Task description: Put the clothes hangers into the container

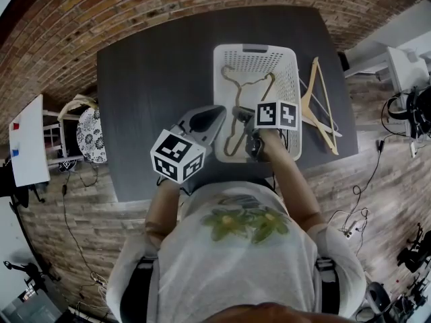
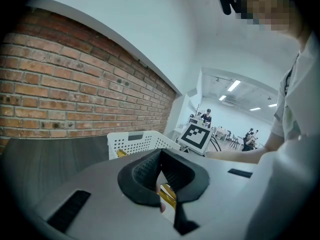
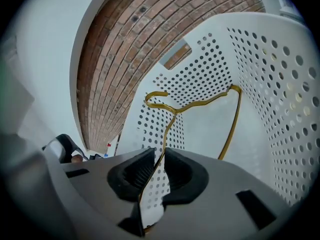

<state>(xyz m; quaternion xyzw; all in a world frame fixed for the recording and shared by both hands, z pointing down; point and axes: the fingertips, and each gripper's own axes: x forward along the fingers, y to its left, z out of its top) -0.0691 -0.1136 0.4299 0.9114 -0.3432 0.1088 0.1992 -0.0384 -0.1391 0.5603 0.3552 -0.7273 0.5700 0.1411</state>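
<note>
A white perforated basket (image 1: 219, 86) stands on the dark table (image 1: 155, 86). A thin gold hanger (image 1: 237, 106) lies inside it, with its hook towards me. My right gripper (image 1: 248, 121) reaches into the basket's near end. In the right gripper view the hanger (image 3: 200, 103) runs between the jaws of that gripper (image 3: 159, 154). It lies along the left pad, with a gap to the right one, so the jaws are slightly open. My left gripper (image 1: 219, 113) hovers just left of the basket. It (image 2: 161, 154) is shut and empty, and the basket (image 2: 132, 143) shows beyond it.
Two pale wooden hangers (image 1: 322, 113) lie on the table right of the basket. A brick wall runs behind the table. A white board (image 1: 27, 147) and a patterned chair (image 1: 87, 136) stand on the floor to the left, and cables trail to the right.
</note>
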